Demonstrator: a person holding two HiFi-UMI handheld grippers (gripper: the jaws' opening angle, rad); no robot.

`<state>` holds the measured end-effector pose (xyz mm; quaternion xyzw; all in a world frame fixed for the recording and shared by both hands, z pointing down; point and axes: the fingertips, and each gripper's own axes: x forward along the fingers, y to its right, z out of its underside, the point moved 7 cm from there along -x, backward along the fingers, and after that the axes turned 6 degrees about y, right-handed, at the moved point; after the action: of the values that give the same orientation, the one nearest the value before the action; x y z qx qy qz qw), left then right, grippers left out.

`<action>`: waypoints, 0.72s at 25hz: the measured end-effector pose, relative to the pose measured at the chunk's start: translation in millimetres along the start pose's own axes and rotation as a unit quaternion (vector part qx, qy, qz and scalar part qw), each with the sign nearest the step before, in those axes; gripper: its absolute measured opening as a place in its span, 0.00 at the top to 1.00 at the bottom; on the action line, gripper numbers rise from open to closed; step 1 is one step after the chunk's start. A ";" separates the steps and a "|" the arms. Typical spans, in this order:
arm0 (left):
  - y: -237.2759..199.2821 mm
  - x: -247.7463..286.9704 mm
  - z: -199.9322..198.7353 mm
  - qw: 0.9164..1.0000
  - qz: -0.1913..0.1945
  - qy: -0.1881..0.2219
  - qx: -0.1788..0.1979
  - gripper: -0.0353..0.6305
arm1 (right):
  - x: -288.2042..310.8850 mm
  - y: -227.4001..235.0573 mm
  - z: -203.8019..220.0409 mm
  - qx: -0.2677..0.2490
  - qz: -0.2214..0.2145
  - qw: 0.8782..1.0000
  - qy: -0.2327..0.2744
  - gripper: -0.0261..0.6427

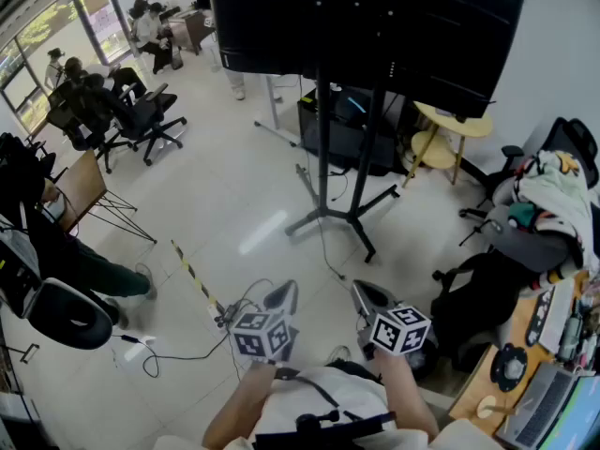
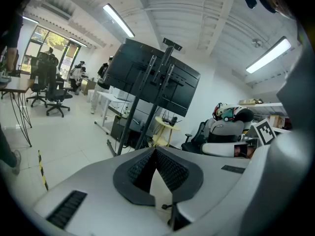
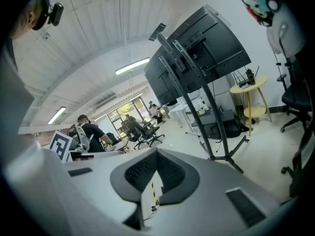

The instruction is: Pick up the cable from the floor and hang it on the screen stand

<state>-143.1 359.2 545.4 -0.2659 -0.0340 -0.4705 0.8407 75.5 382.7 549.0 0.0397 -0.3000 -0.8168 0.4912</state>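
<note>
The screen stand (image 1: 323, 148) carries a large black screen (image 1: 375, 26) and rests on splayed legs on the white floor. A thin black cable (image 1: 183, 355) lies on the floor at lower left and runs toward a small tangle near my left gripper (image 1: 281, 296). That gripper is shut and empty, held low in front of me. My right gripper (image 1: 368, 295) is beside it, also shut with nothing in it. In the left gripper view the closed left gripper (image 2: 155, 151) points toward the stand (image 2: 147, 82). In the right gripper view the closed right gripper (image 3: 156, 154) points at the stand (image 3: 197, 68).
A yellow-black strip (image 1: 197, 281) lies on the floor near the cable. Office chairs (image 1: 141, 120) and seated people are at far left. A yellow round side table (image 1: 450, 125) stands behind the stand. A clothes-covered chair (image 1: 553, 195) and a cluttered desk (image 1: 534, 401) are on the right.
</note>
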 end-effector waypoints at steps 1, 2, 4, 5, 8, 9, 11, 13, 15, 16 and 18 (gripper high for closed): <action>3.5 4.0 -0.7 1.000 -0.002 0.002 0.000 0.95 | -2.4 6.0 -4.7 -0.003 0.002 1.000 0.000 0.95; 7.0 8.0 -1.1 1.000 -0.005 0.005 -0.001 0.95 | -4.8 12.3 -9.0 -0.005 0.003 1.000 0.000 0.95; 14.1 15.1 -0.6 1.000 -0.011 0.010 -0.003 0.95 | -10.0 25.6 -16.2 -0.008 0.003 1.000 0.001 0.95; 17.6 18.3 0.4 1.000 -0.015 0.012 -0.004 0.95 | -12.4 32.4 -19.3 -0.009 0.003 1.000 0.001 0.95; 27.9 25.8 5.4 1.000 -0.024 0.008 0.000 0.95 | -18.3 52.9 -22.4 -0.005 0.003 1.000 -0.001 0.95; 30.6 27.1 6.9 1.000 -0.025 0.005 0.002 0.95 | -19.9 58.6 -21.3 -0.001 0.003 1.000 -0.003 0.95; 33.4 28.4 7.4 1.000 -0.028 0.003 0.002 0.95 | -21.3 64.7 -19.8 0.005 0.005 1.000 -0.007 0.95; 32.0 31.7 5.6 0.999 -0.031 0.006 -0.002 0.95 | -18.7 66.0 -20.5 0.009 0.005 1.000 -0.010 0.95; 28.3 39.4 4.4 0.999 -0.033 0.006 -0.008 0.95 | -12.9 68.7 -20.4 0.012 0.002 1.000 -0.014 0.95; 26.1 44.3 4.3 0.999 -0.033 0.005 -0.010 0.95 | -9.7 71.9 -19.4 0.014 0.001 1.000 -0.015 0.95; 21.3 55.4 3.7 0.999 -0.032 0.003 -0.013 0.95 | -2.5 79.4 -19.3 0.015 0.002 1.000 -0.015 0.95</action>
<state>-94.4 326.9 556.7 -0.2747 -0.0336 -0.4981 0.8218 145.6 349.2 574.7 0.0342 -0.3197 -0.8117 0.4877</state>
